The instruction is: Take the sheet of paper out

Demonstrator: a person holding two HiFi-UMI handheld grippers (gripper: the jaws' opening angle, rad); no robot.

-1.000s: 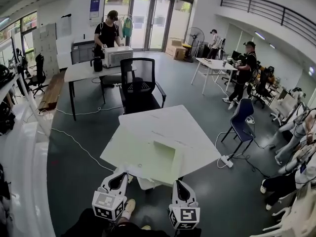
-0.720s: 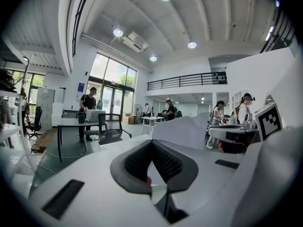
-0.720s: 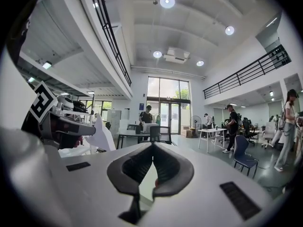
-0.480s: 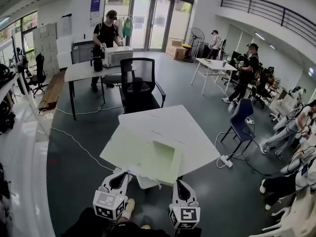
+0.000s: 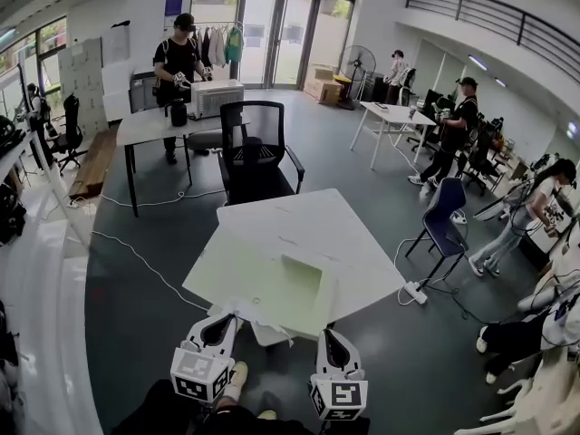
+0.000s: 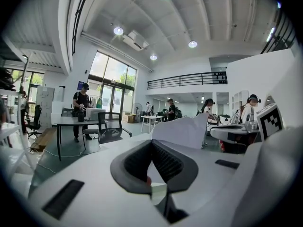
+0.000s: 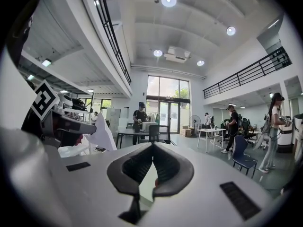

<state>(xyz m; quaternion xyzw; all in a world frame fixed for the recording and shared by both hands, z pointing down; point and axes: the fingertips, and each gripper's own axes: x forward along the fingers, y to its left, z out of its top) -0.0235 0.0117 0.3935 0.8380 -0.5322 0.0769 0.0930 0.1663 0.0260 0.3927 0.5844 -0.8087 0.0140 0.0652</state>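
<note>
black chair (image 5: 256, 157) beyond white table (image 5: 299, 229) | blue chair (image 5: 446, 217) right | fan (image 5: 360, 64) far back

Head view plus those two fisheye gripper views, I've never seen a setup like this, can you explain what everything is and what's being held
There is no robot here. A person holds a hand tool with two fingers in each hand. The head view comes from a camera on their head, looking down at a white table with a pale green folder on it. The other two cameras ride on the tools and look along their fingers. The left gripper is closed on a white sheet of paper, which sticks up past its fingers. The right gripper looks closed on the folder's near edge.
</note>
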